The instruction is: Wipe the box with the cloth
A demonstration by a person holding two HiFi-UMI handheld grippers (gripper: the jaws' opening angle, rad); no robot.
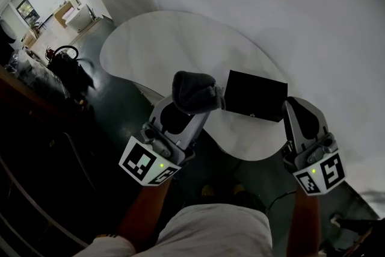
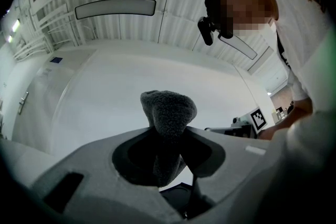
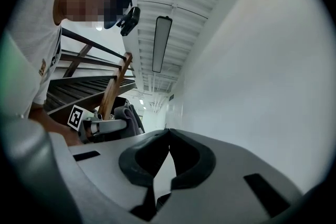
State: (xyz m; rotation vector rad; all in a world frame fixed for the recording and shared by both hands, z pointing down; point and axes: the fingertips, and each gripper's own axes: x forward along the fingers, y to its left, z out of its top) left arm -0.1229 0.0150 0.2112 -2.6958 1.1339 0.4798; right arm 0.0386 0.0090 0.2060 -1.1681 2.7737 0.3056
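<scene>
**Cloth poised at the box's left end, wipe about to start**

The black box (image 1: pixel 255 95) lies on the white table (image 1: pixel 168 45) close to its near edge, towards the right end. The left gripper (image 1: pixel 191 110) has its jaws clamped on a bunched grey cloth (image 1: pixel 192 90). The wad stands out past the tips, likely so that a soft face meets the box first. It sits just beside the box's left end; I cannot tell whether it touches. The right gripper (image 1: pixel 292 104), jaws together and empty, waits by the box's right end, probably to steady it. Both forearms reach forward, with the grippers tipped slightly upward.
</scene>
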